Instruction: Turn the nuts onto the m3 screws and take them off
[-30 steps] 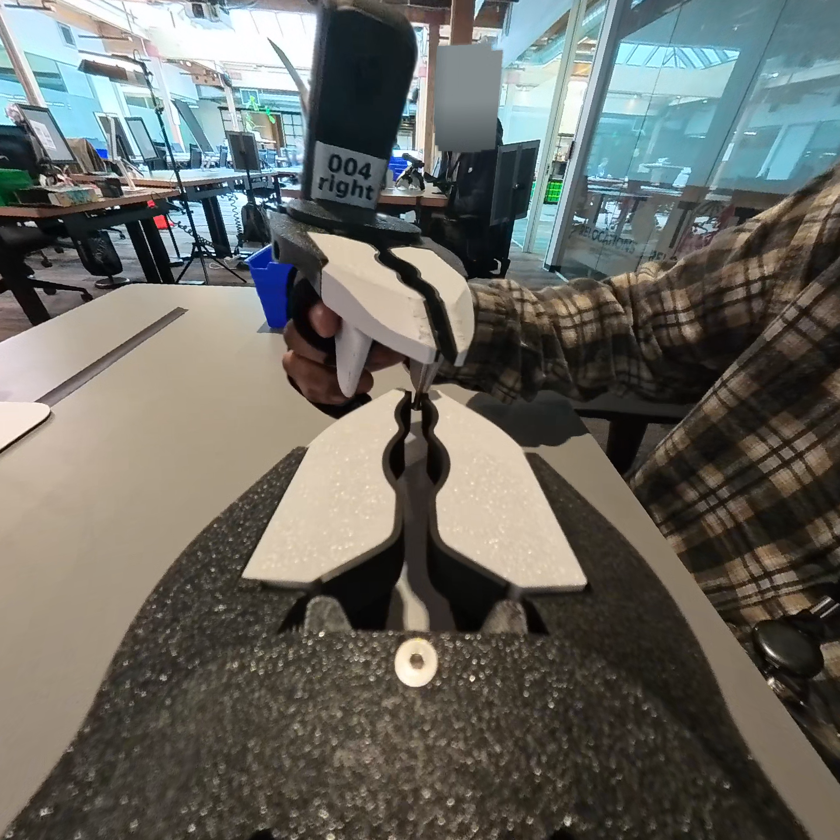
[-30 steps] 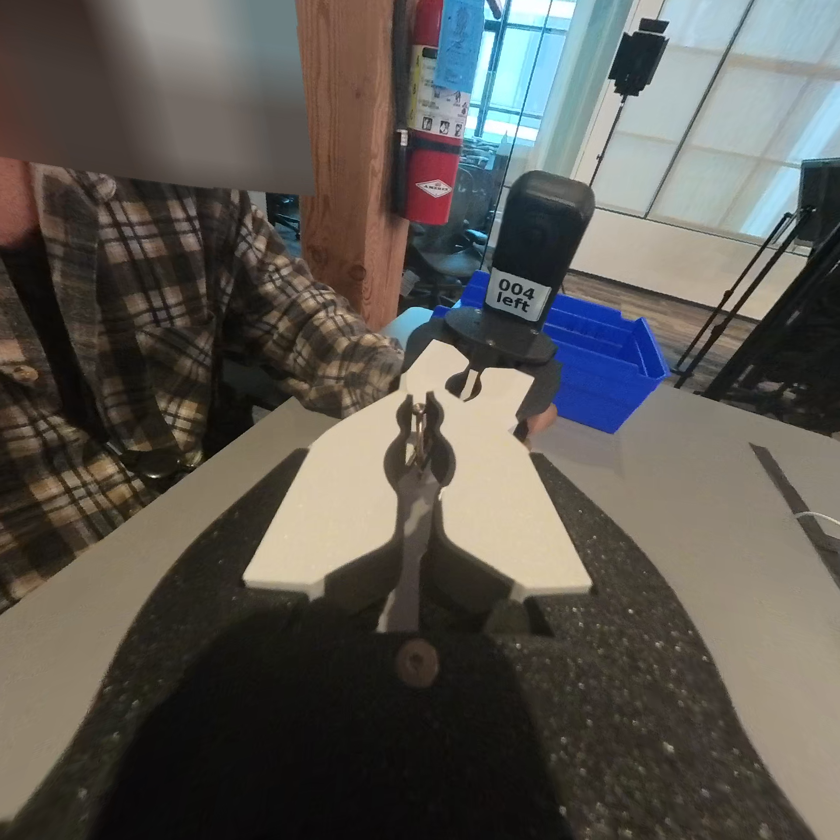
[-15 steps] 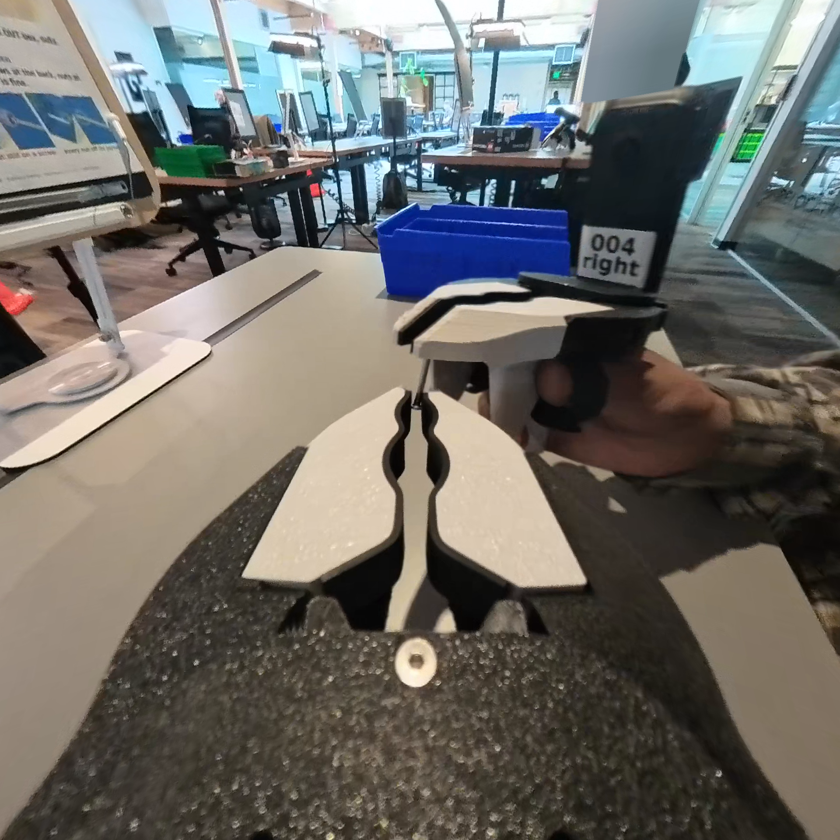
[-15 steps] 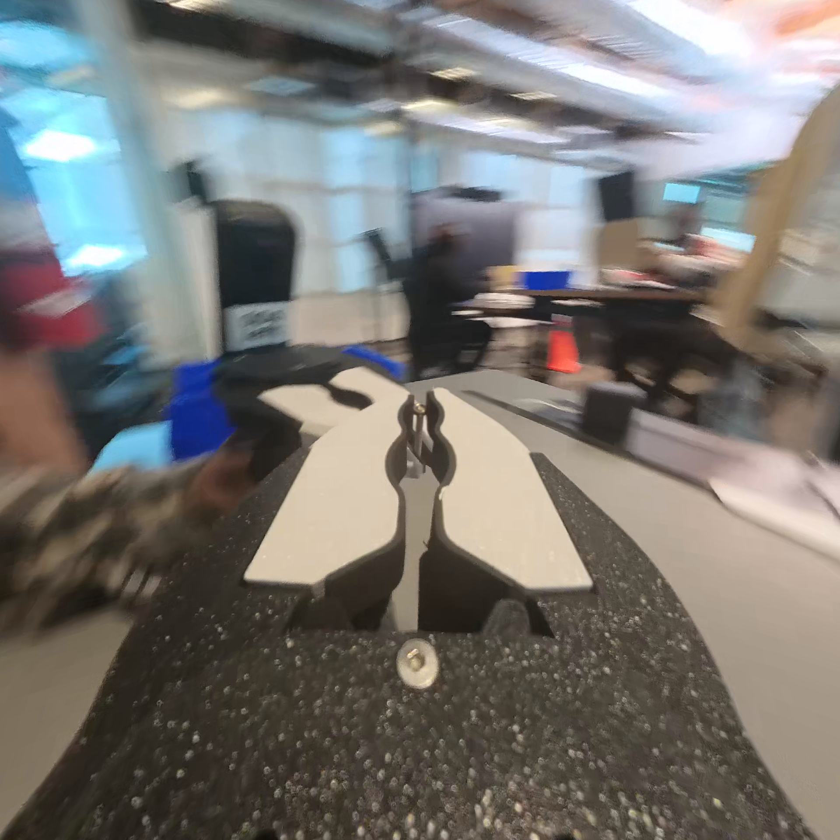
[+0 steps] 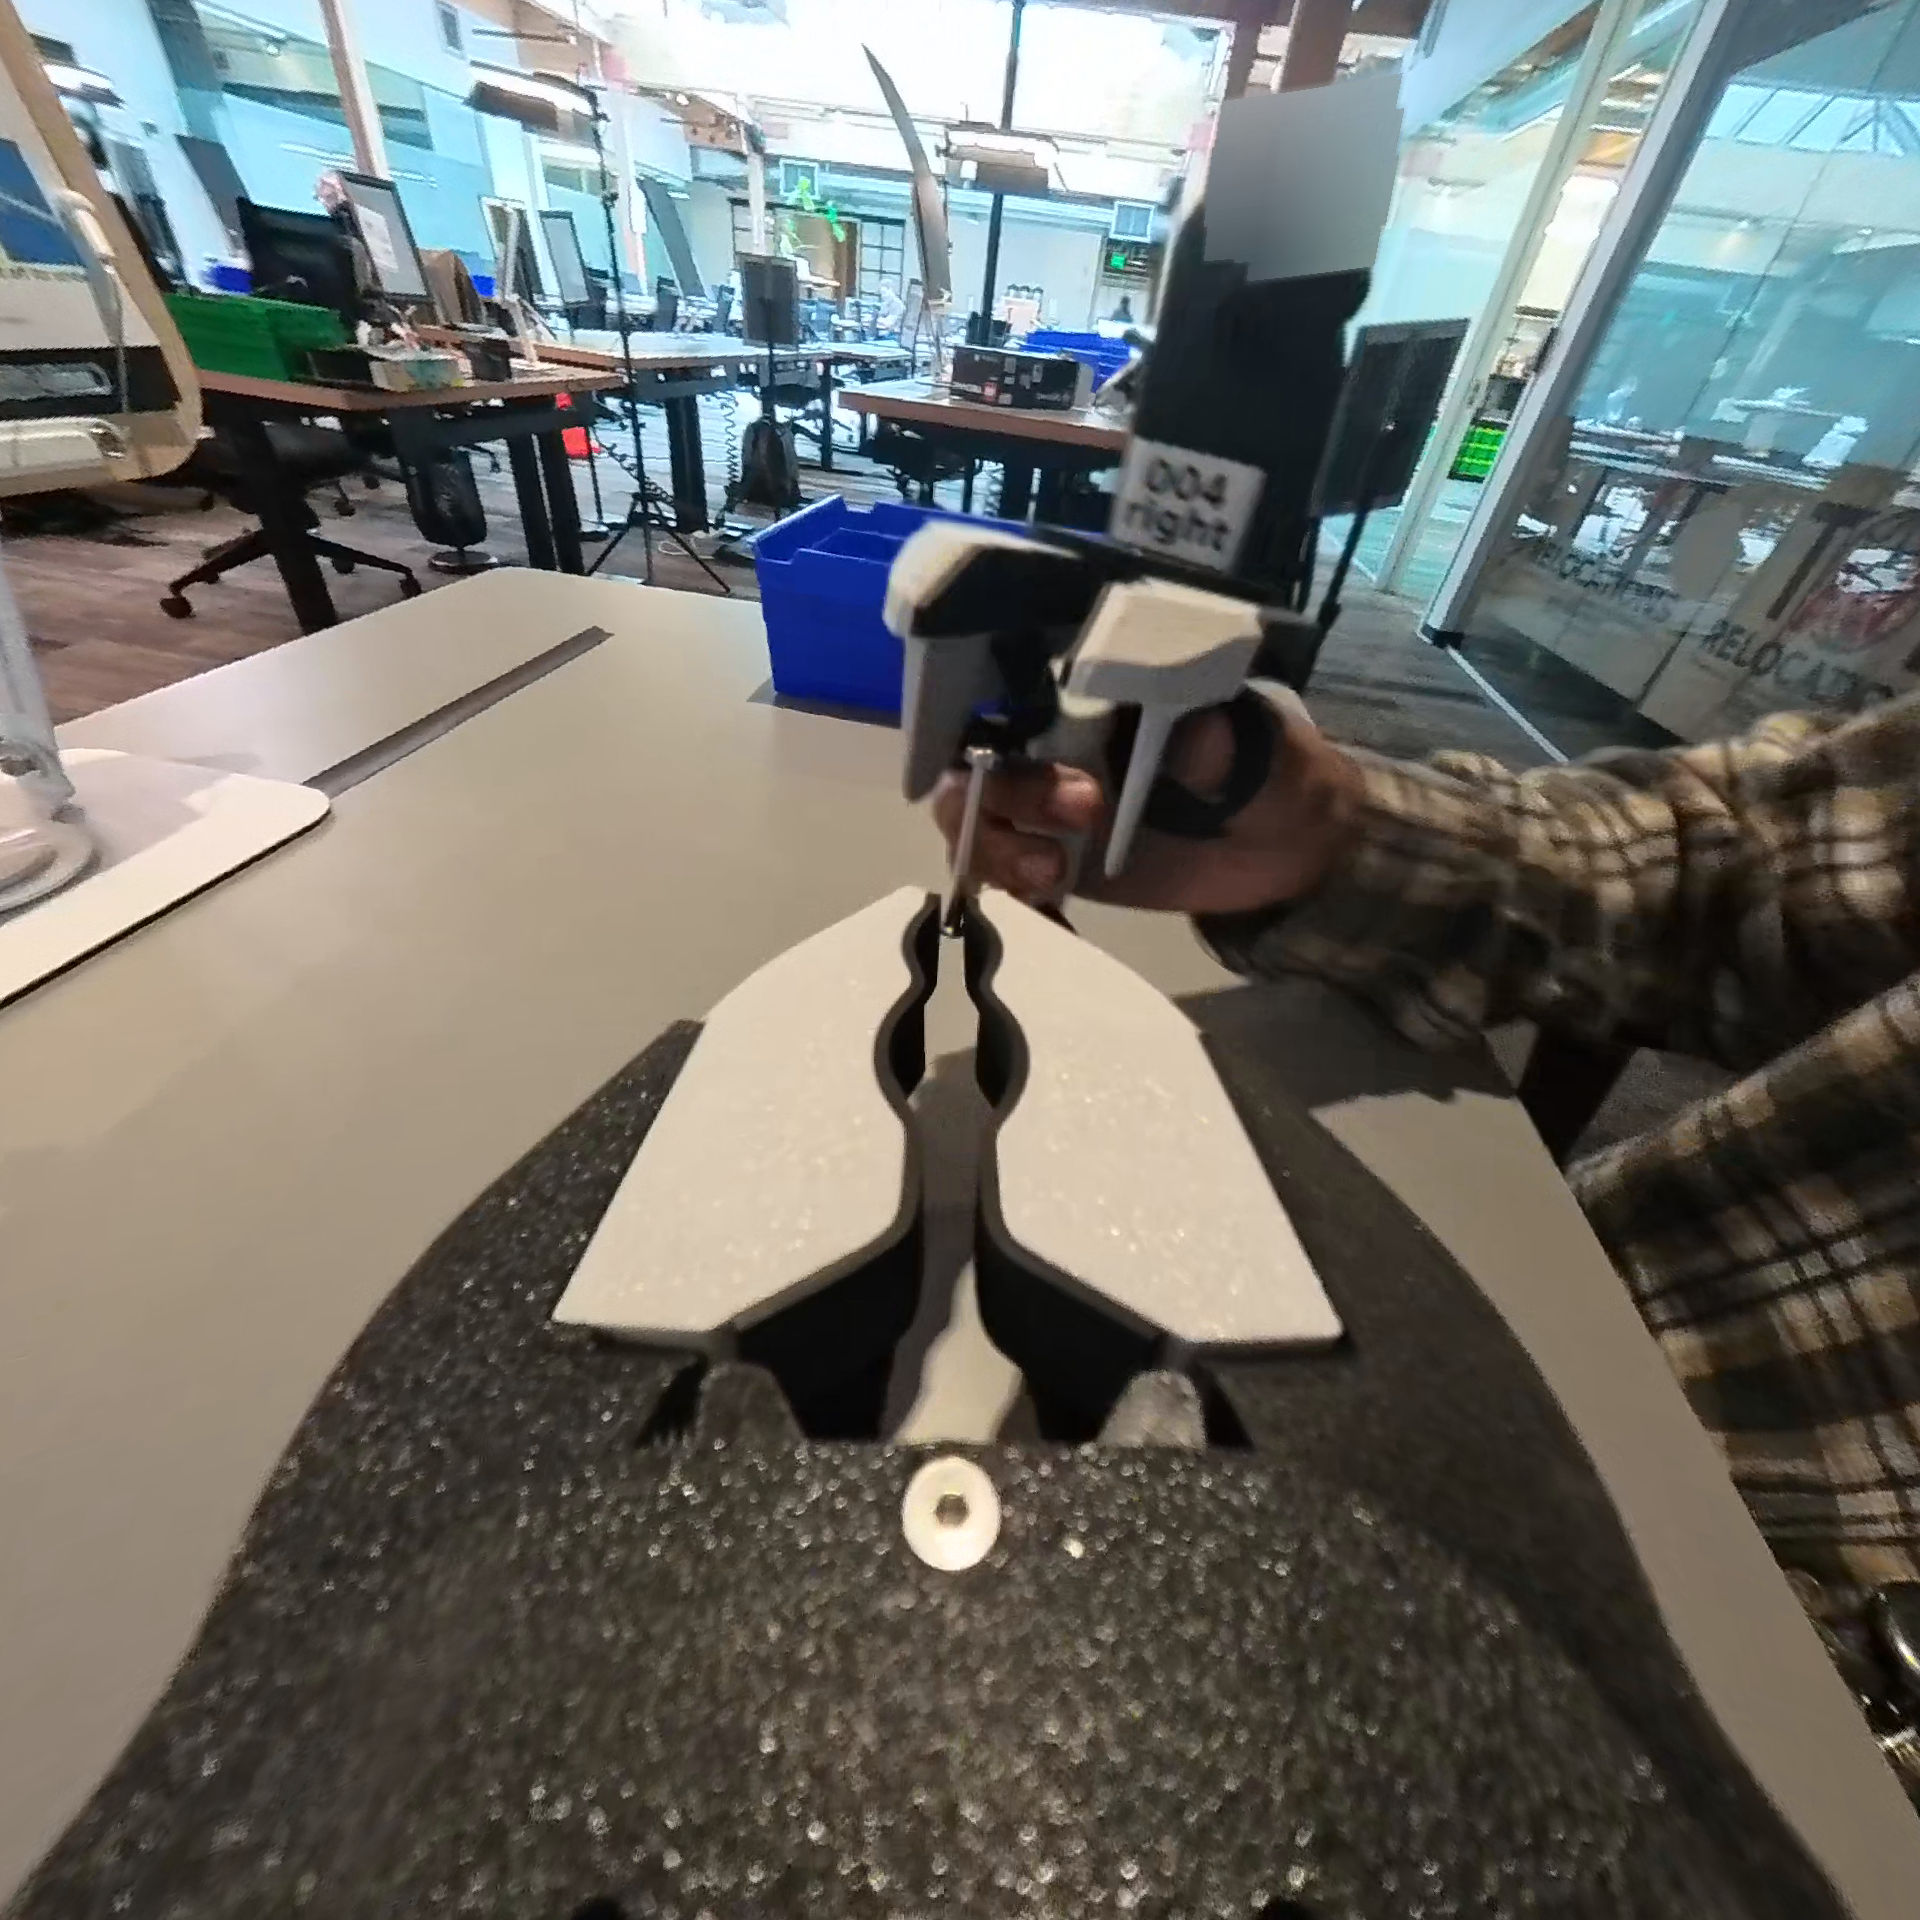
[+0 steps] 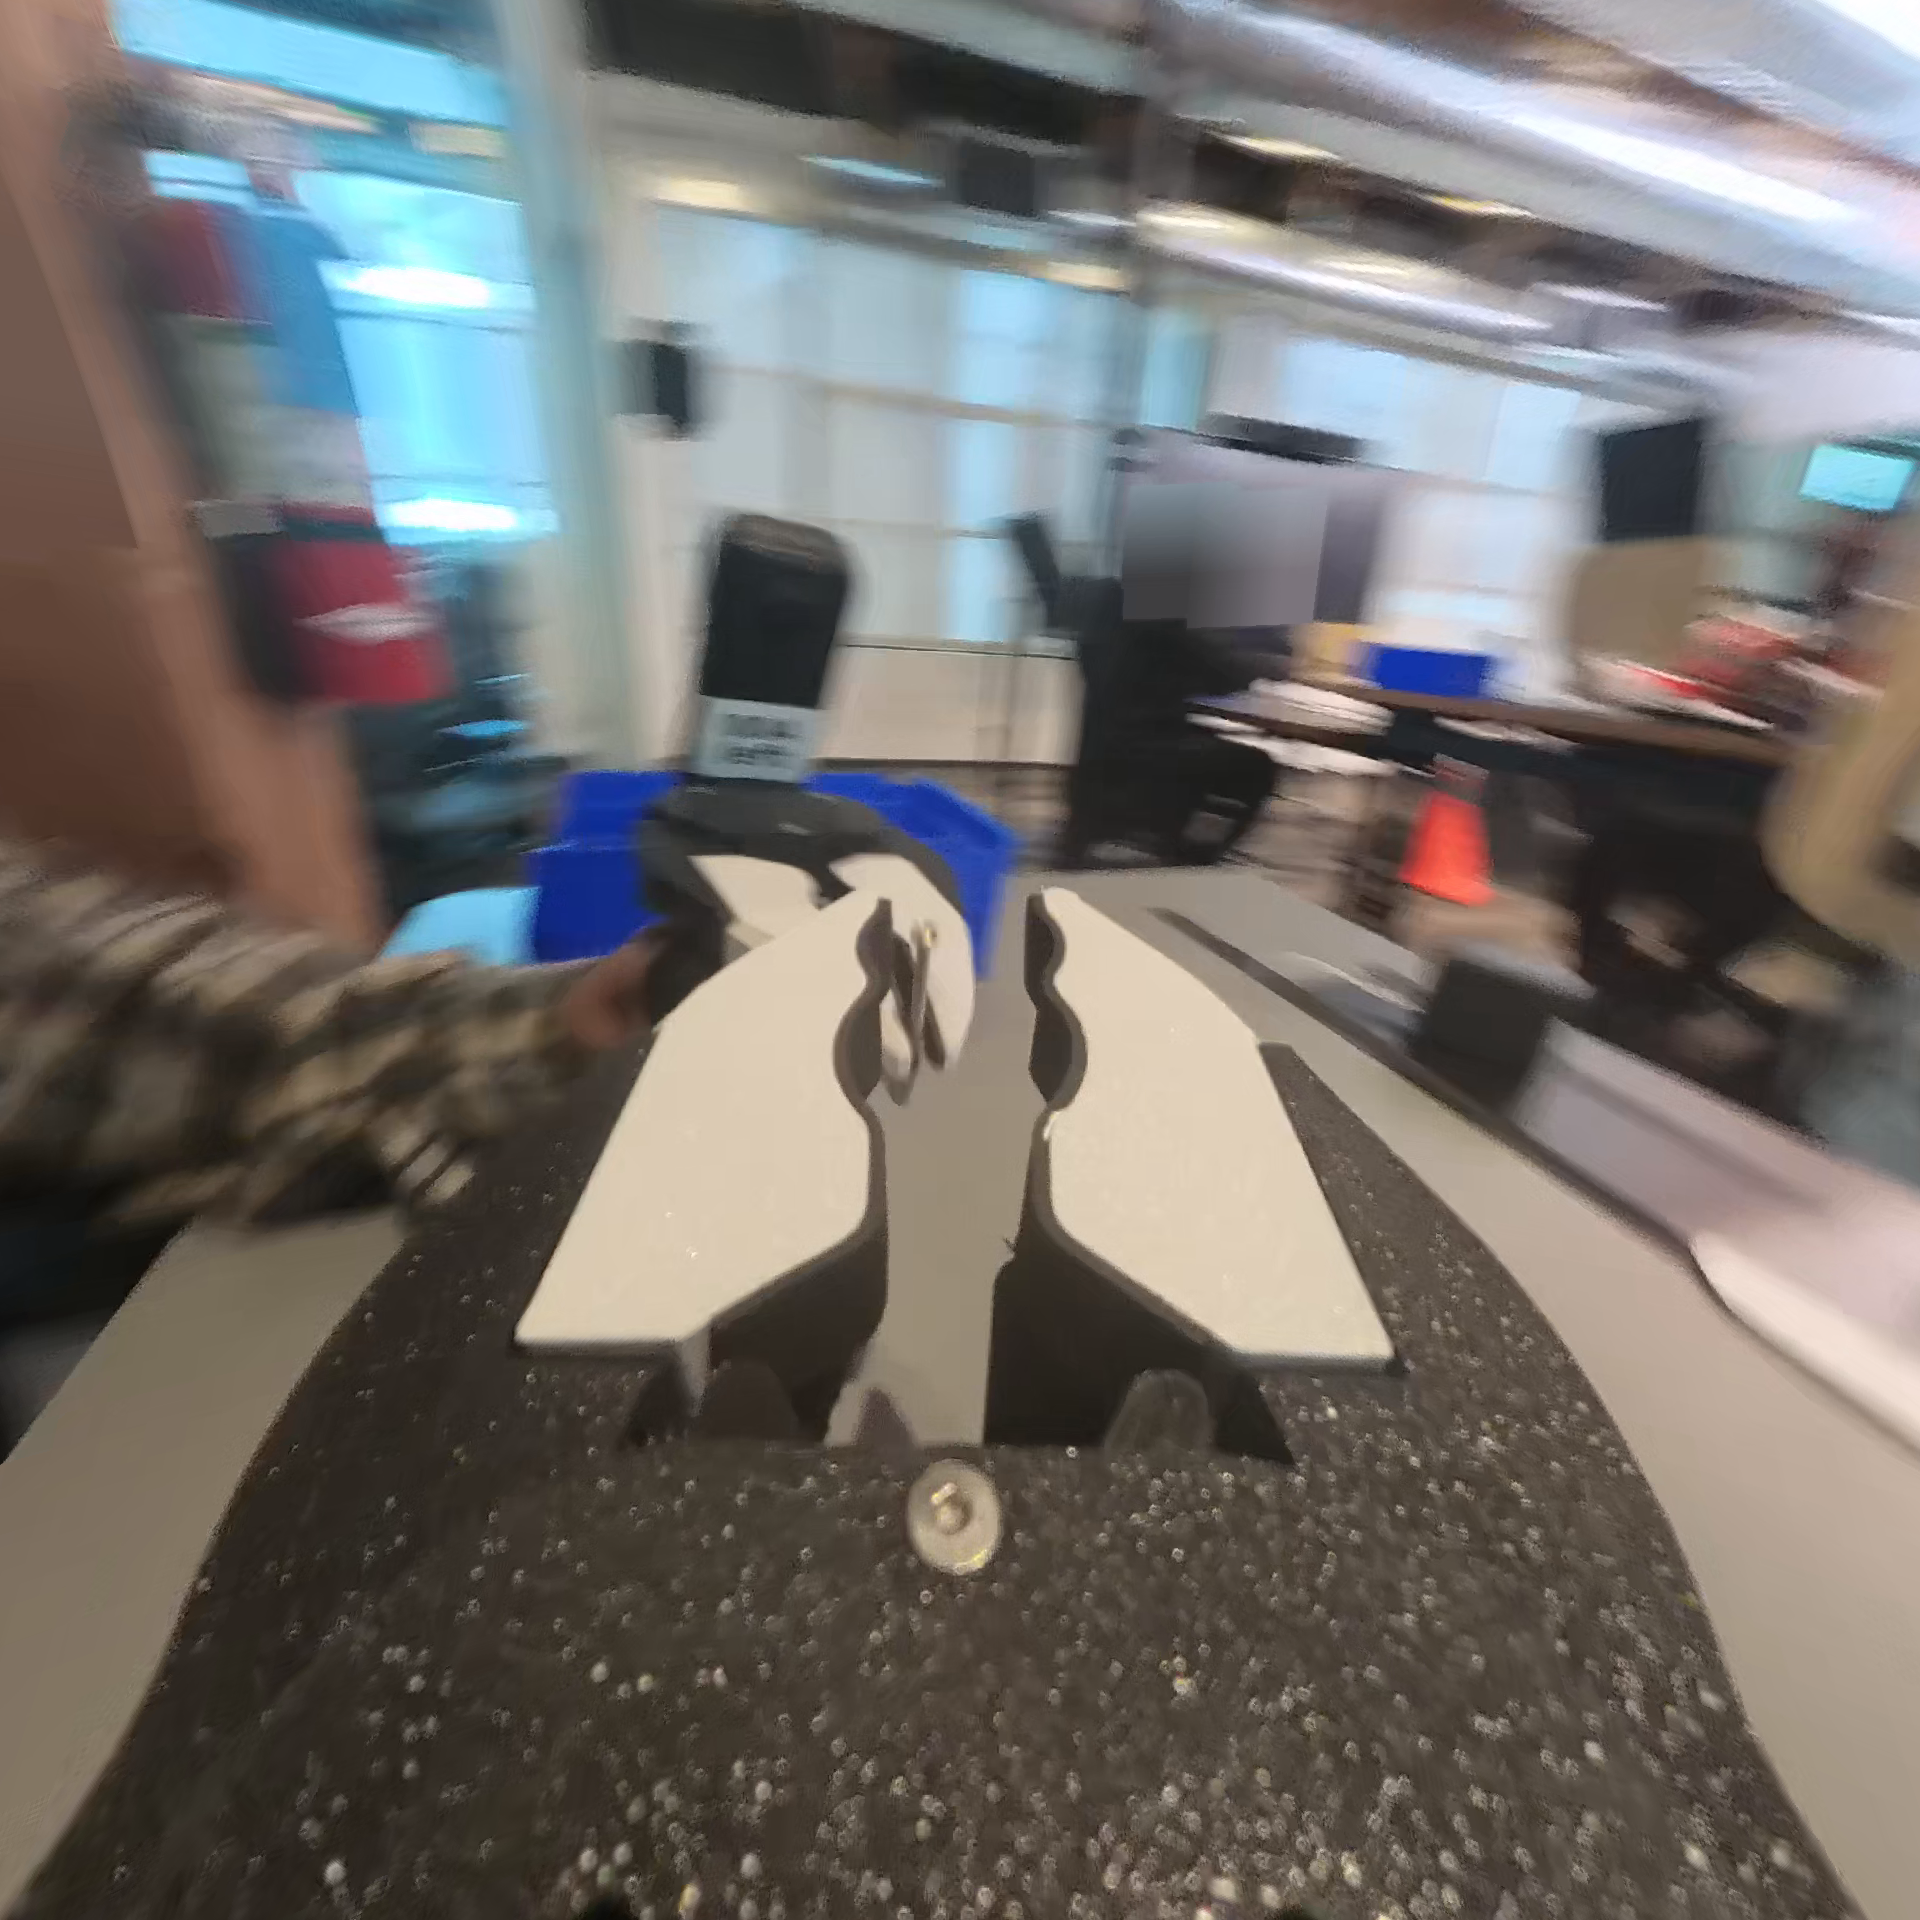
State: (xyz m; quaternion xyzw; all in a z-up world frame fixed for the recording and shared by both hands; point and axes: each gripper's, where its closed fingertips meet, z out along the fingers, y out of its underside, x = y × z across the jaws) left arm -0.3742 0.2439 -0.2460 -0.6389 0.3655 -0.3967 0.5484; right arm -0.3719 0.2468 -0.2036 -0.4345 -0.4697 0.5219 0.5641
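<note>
Between left jaws: screw (image 5: 964, 844) (right apart)

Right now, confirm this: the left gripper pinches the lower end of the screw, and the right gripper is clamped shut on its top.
Wrong about the right gripper: the right wrist view shows it open, its fingers apart. The rest holds: the left gripper pinches the lower end of the screw.

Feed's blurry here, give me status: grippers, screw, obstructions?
Left gripper shut on screw, low end. Right gripper open, screw head beside one finger. Nut too small to tell.
</note>
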